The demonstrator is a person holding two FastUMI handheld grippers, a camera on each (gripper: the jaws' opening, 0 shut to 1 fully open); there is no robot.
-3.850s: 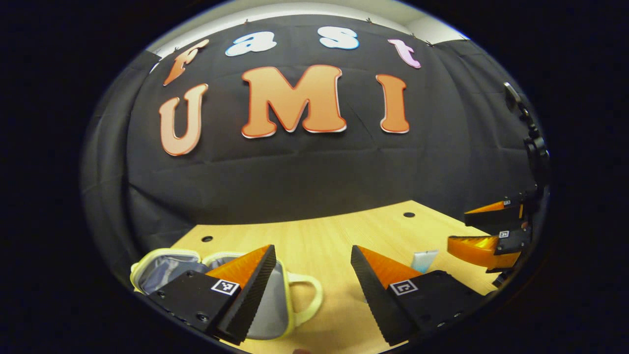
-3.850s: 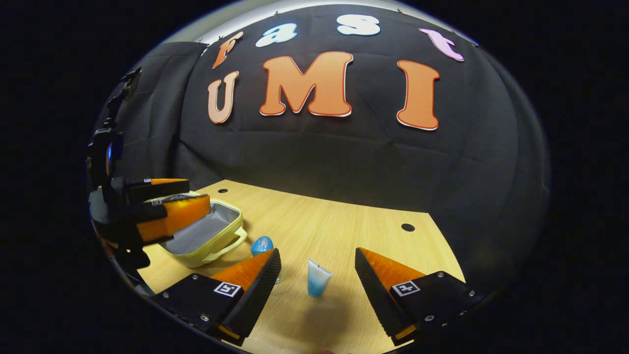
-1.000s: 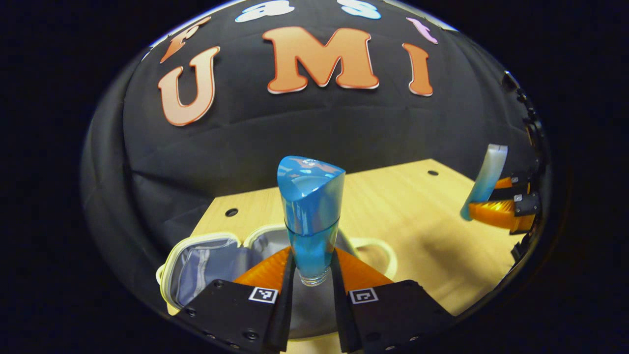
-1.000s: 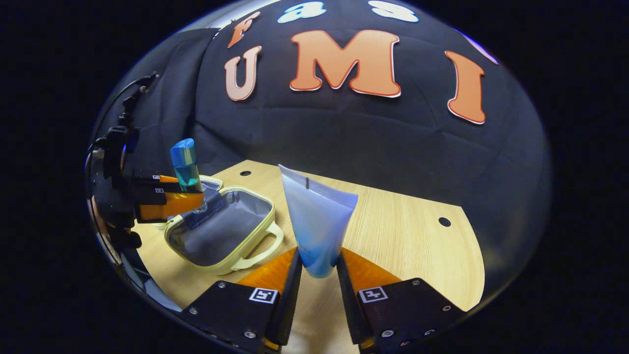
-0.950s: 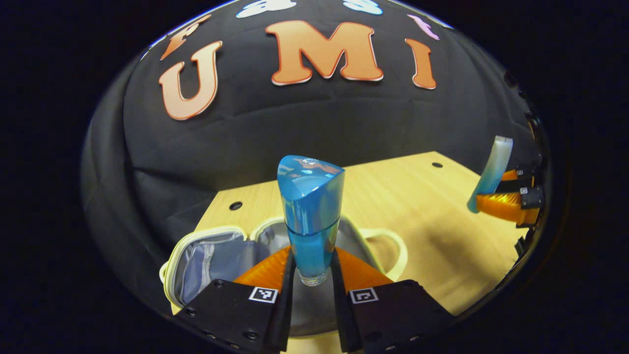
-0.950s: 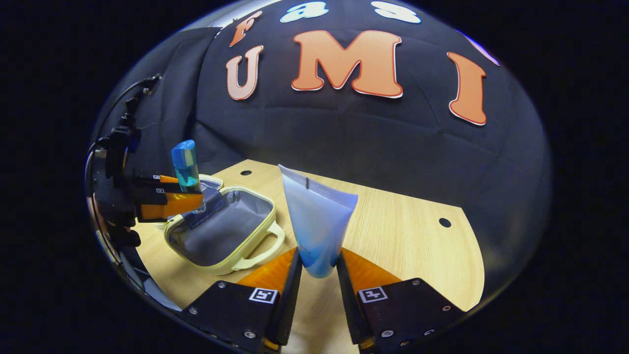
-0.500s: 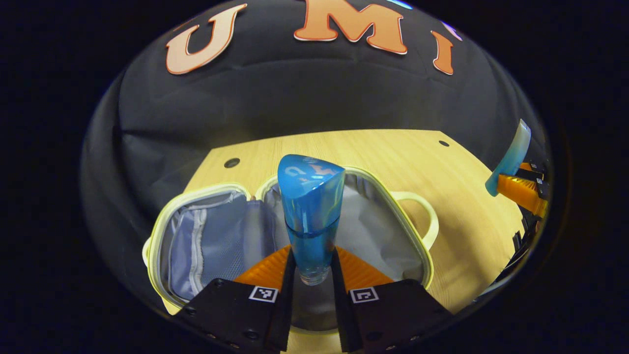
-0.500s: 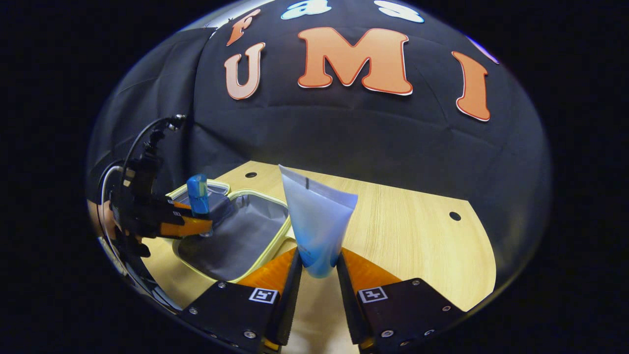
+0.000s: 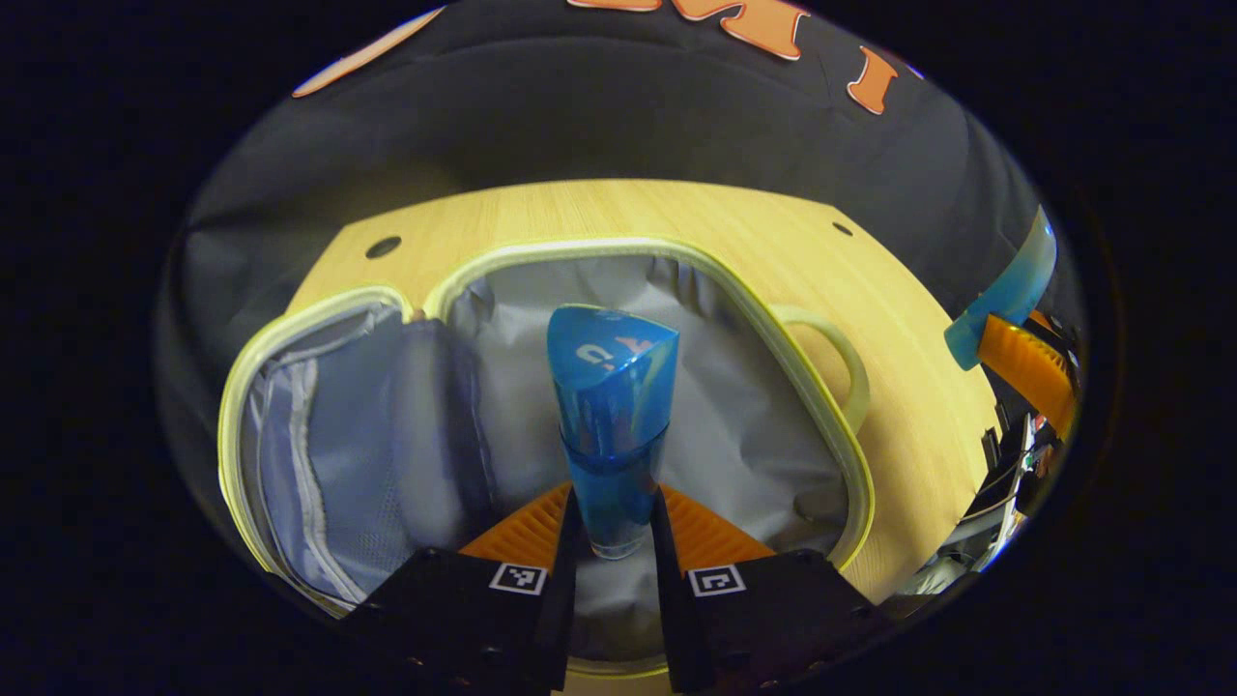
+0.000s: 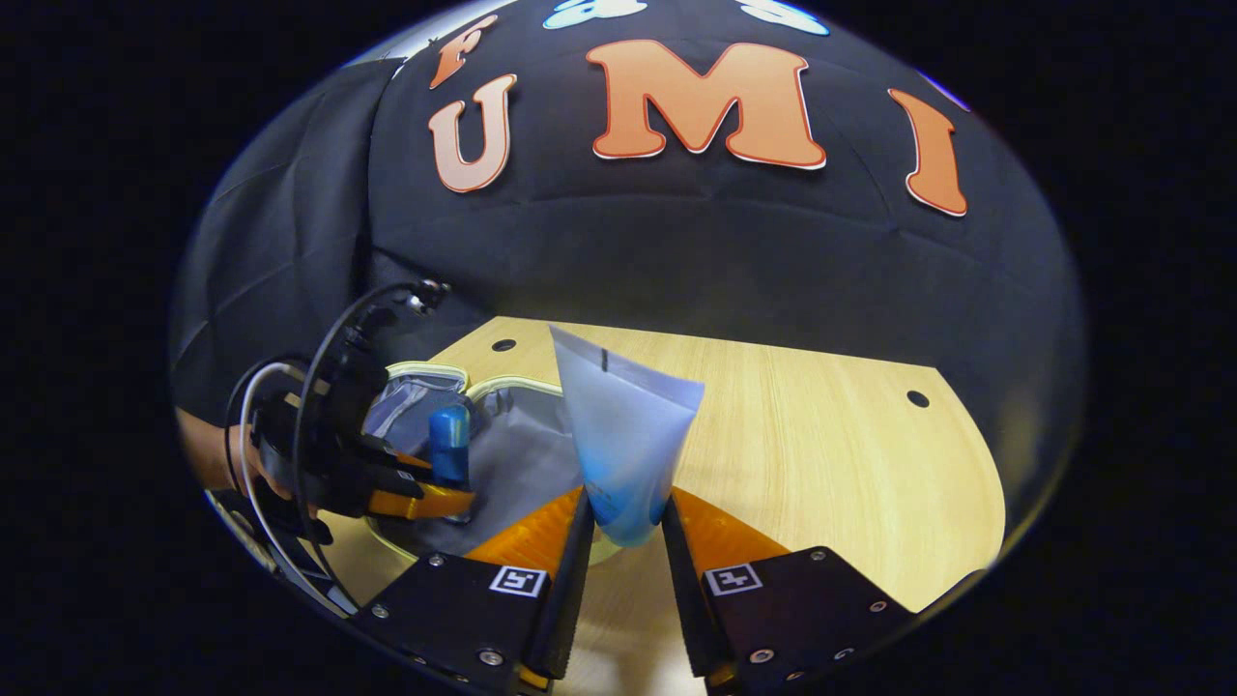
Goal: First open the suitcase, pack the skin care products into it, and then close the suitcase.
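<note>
Left tongs point(image 9: 611, 541) clamping a blue bottle point(image 9: 611, 406) by its lower end, both fingers pressing on it, cap end pointing fwd and away from the camera. Hanging over the open suitcase point(image 9: 763, 309), above the right half w/ the grey lining. Showing, in the left gripper view, a left half w/ a mesh pocket and zip, a pale yellow-green rim running round both halves, and a handle point(image 9: 836, 358) sticking out on the right side. Lying flat on the pale wood surface point(image 9: 599, 208), holes visible near the far corners. Can't tell if the bottle's base is touching the lining.

Right tongs point(image 10: 623, 541) gripping a blue-white tube point(image 10: 623, 445), both fingers squeezing its rounded lower end, flat crimped end pointing up and fwd. Sitting to the right of the suitcase point(image 10: 503, 454), above the surface point(image 10: 821, 454), not inside the case.

Also appearing at the far right edge of the left gripper view: right tongs point(image 9: 1029, 362) w/ the tube point(image 9: 1010, 290) tilted, well apart from the bottle.

Appearing at the left of the right gripper view: left tongs point(image 10: 430, 498) w/ the bottle point(image 10: 449, 445) upright over the case, cables looping behind, a bit of a hand point(image 10: 208, 449) holding them.
</note>
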